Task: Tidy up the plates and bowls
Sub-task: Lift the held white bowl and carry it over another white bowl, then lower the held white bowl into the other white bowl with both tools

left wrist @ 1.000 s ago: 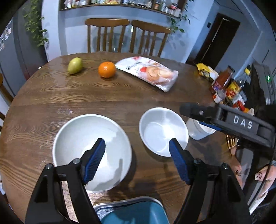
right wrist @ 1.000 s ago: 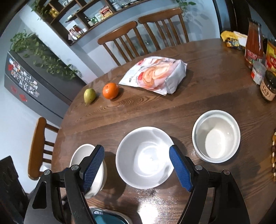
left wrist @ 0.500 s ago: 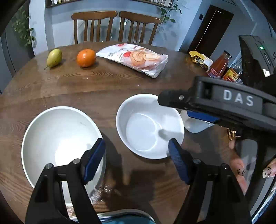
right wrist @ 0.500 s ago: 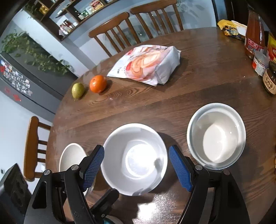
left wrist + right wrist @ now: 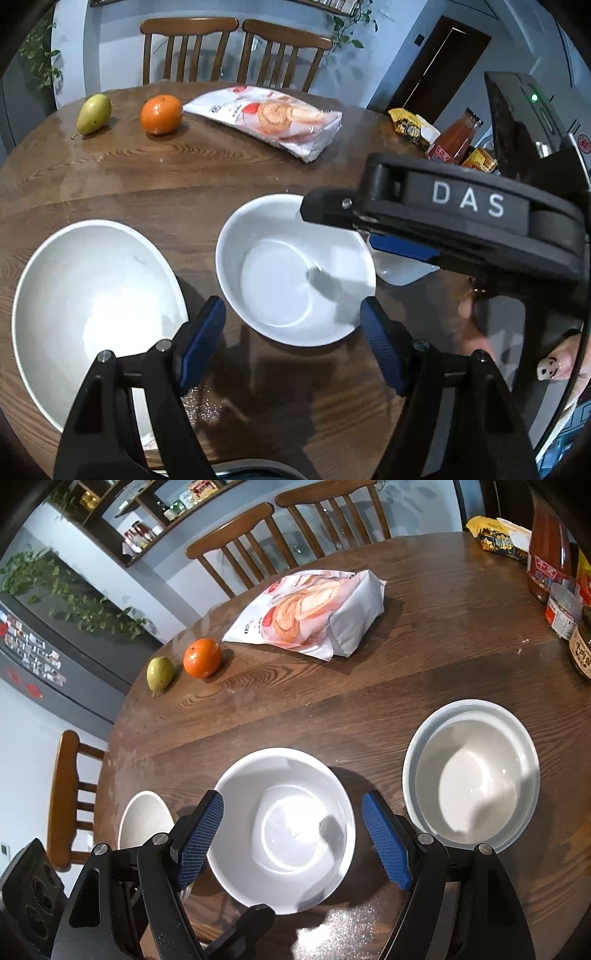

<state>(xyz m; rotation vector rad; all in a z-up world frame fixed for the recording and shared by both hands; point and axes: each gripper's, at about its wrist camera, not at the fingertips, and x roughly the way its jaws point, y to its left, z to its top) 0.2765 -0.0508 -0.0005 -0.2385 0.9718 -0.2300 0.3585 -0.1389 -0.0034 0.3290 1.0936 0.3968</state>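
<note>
white letters "das" stand on the right gripper [image 5: 402, 246] body; other labels unreadable.

Left tongs [image 5: 291, 343] held wide apart above the round wooden surface [image 5: 221, 177], nothing between the blue pads [image 5: 201, 341]. Just ahead of the tongs, a white bowl [image 5: 288, 273], its near rim lying between the pad tips. Left of the tongs, a larger white bowl [image 5: 92, 310]. Right of and above the white bowl, the right tongs [image 5: 443, 221], marked "DAS". Far ahead: a pear [image 5: 94, 112], an orange [image 5: 161, 113], a bag of bread [image 5: 273, 118].
</note>
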